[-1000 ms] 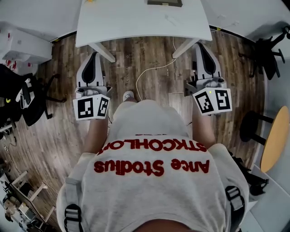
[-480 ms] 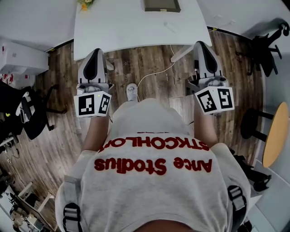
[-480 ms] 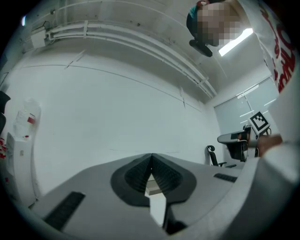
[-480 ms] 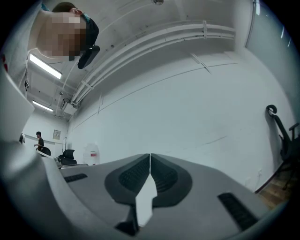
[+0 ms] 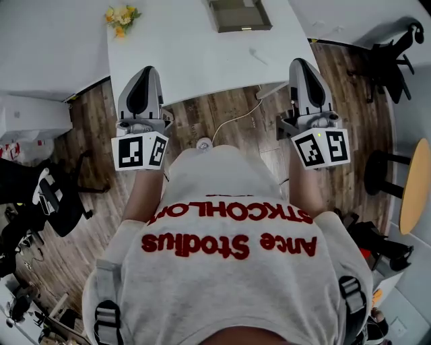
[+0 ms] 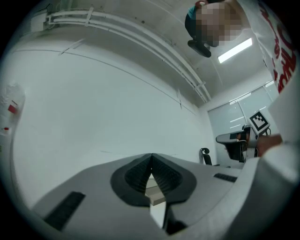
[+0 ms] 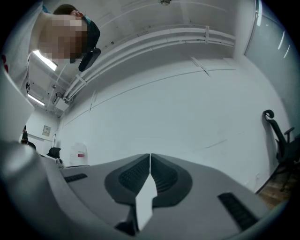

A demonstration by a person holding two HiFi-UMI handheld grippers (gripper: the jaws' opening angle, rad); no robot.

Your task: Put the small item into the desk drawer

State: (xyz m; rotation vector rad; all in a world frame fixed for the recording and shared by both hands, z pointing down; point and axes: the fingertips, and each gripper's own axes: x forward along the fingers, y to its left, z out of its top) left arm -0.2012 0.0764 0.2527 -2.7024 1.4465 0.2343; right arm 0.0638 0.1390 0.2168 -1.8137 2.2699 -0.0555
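Note:
A white desk (image 5: 195, 54) stands ahead of me in the head view. On it lies a faint small pale item (image 5: 258, 54), too small to tell what it is. No drawer shows. My left gripper (image 5: 143, 75) is held over the desk's near left edge, and my right gripper (image 5: 302, 67) by its near right corner. Both are shut with nothing between the fingers. In the left gripper view the left gripper (image 6: 151, 158) points at a white wall and ceiling. The right gripper (image 7: 150, 157) faces the same in the right gripper view.
A shallow open box (image 5: 239, 13) and yellow flowers (image 5: 121, 15) sit at the desk's far side. A white cable (image 5: 232, 121) runs over the wooden floor. Black chairs (image 5: 57, 199) (image 5: 394, 44), a white cabinet (image 5: 34, 121), a black stool (image 5: 380, 182) and a round wooden table (image 5: 416, 195) flank me.
The desk has come nearer and lower in the head view, and the flowers and more of the box have come into sight. Both grippers have risen towards the desk's edge, still shut.

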